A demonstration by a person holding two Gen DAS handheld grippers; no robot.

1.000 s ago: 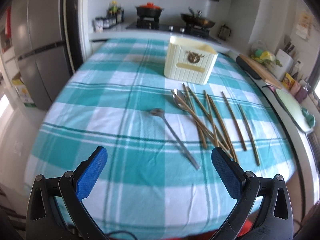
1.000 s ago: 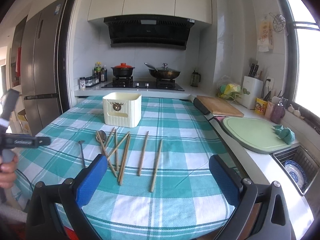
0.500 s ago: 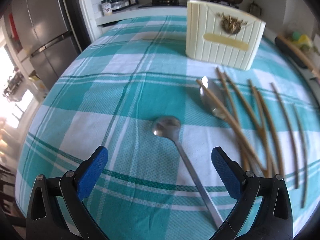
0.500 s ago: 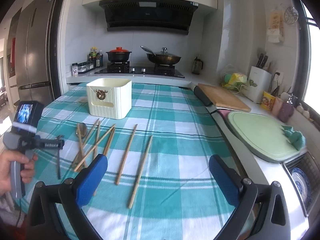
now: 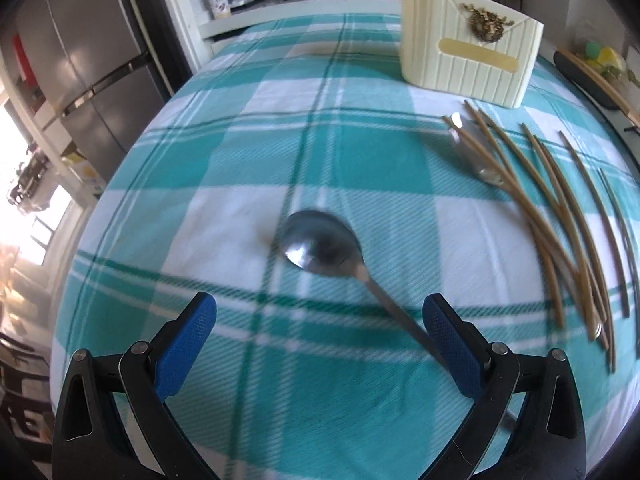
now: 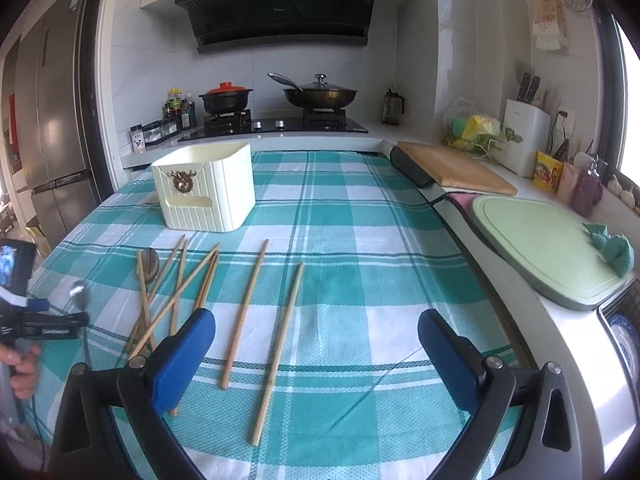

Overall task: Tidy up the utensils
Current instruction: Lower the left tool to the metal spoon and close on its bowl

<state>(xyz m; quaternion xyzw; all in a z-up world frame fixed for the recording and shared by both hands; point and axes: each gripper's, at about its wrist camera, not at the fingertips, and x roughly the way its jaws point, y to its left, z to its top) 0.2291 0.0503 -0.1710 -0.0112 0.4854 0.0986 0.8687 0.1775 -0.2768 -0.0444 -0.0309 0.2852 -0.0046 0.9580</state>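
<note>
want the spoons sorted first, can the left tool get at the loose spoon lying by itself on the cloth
Probably yes. The left tool is open right over the spoon, whose handle runs back past its right finger. Nothing lies on it; the chopsticks lie apart, to the right.

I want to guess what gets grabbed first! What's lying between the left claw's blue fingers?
In the left wrist view, the left claw is open, and the spoon lies in the gap, its handle running under the right finger. Below it is only tablecloth.
</note>
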